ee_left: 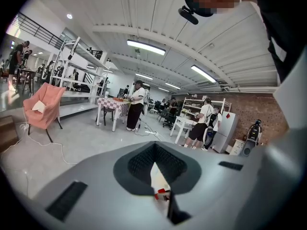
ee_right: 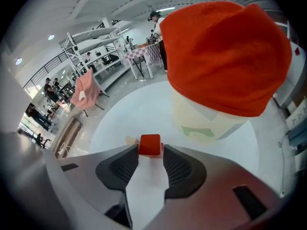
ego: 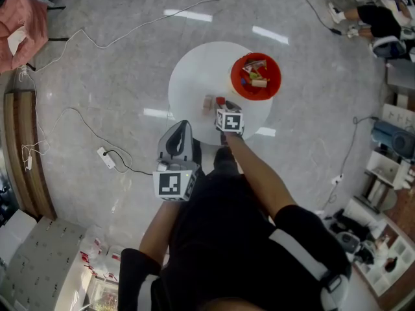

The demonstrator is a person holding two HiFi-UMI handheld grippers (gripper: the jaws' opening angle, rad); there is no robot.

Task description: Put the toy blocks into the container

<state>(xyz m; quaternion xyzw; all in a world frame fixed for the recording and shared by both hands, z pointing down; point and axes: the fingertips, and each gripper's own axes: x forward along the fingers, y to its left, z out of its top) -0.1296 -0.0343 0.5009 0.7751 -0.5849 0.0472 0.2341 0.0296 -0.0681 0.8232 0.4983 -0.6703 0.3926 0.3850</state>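
Observation:
A small red block [ee_right: 150, 144] lies on the round white table [ego: 194, 76], right between the fingertips of my right gripper [ee_right: 150, 152]. That gripper's jaws stand wide and I see no squeeze on the block. In the head view the right gripper [ego: 222, 109] reaches over the table's near edge to the red block [ego: 220, 100], and a tan block [ego: 208, 102] sits just to its left. The red container [ego: 255, 76] with several blocks inside stands at the table's right side and looms close in the right gripper view [ee_right: 225, 56]. My left gripper [ego: 181, 129] hangs shut and empty short of the table.
Cables trail over the grey floor, with a power strip [ego: 106, 157] at the left. A pink chair [ego: 23, 24] stands far left. Shelves and boxes line the right side. People stand at distant tables [ee_left: 136, 104] in the hall.

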